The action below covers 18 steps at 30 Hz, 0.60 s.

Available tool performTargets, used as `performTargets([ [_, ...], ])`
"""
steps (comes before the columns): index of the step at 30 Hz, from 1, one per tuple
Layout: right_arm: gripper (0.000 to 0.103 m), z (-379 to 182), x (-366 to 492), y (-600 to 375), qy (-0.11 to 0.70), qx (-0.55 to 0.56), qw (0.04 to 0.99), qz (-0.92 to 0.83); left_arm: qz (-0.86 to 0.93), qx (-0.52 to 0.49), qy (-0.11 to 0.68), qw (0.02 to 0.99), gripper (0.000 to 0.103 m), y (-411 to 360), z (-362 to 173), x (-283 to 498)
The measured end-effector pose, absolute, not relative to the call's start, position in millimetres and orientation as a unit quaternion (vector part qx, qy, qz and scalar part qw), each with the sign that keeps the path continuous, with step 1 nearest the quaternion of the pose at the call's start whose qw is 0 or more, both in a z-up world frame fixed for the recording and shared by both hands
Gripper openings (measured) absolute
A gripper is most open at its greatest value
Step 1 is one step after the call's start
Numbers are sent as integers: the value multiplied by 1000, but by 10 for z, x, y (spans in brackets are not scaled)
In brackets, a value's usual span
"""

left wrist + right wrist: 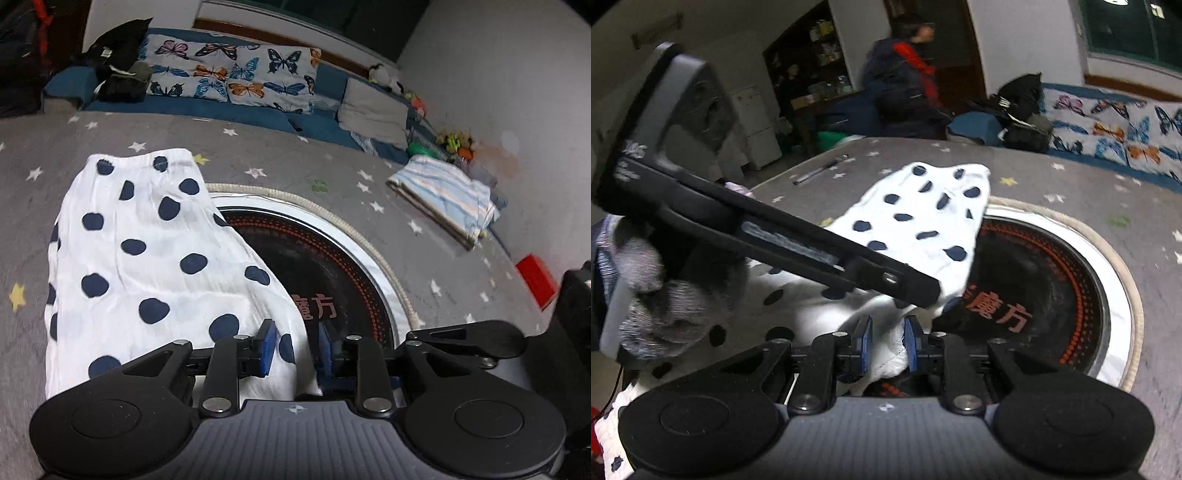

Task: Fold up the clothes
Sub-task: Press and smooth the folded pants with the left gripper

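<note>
A white garment with dark blue dots point(147, 258) lies on the grey star-print table cover point(55, 236), partly over a round black cooktop point(332, 266). My left gripper point(295, 347) stands at its near edge, blue pads apart, cloth between them. My right gripper point(888, 341) has its pads close on a bunched fold of the same garment point(923, 218). The left gripper point(775, 236), held by a gloved hand, crosses the right wrist view just above the cloth.
A folded striped cloth point(447, 195) lies at the table's far right. A red box point(535, 280) is at the right edge. A butterfly-print cushion point(236, 74) lines the bench behind. A pen point(820, 170) lies at the far edge. A person point(905, 74) stands beyond.
</note>
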State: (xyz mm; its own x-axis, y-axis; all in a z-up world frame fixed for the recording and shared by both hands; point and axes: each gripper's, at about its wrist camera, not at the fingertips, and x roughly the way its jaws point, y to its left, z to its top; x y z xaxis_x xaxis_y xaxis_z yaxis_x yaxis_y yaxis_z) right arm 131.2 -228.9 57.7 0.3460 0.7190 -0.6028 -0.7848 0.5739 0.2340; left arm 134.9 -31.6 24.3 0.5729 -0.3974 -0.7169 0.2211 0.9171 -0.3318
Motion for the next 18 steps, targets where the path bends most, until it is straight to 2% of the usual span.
performTargets([
  [3, 19, 584, 1301, -2275, 335, -46, 816, 469, -167, -108, 443, 874, 24, -310, 160, 1406],
  [5, 19, 581, 1299, -2260, 334, -46, 814, 474, -161, -110, 450, 872, 12, -296, 109, 1432],
  [7, 19, 579, 1295, -2246, 334, -46, 811, 478, -156, -115, 449, 872, 8, -256, 84, 1424],
  [18, 23, 572, 1331, -2503, 357, -20, 824, 440, -171, -212, 424, 864, 4, 34, 54, 1373],
])
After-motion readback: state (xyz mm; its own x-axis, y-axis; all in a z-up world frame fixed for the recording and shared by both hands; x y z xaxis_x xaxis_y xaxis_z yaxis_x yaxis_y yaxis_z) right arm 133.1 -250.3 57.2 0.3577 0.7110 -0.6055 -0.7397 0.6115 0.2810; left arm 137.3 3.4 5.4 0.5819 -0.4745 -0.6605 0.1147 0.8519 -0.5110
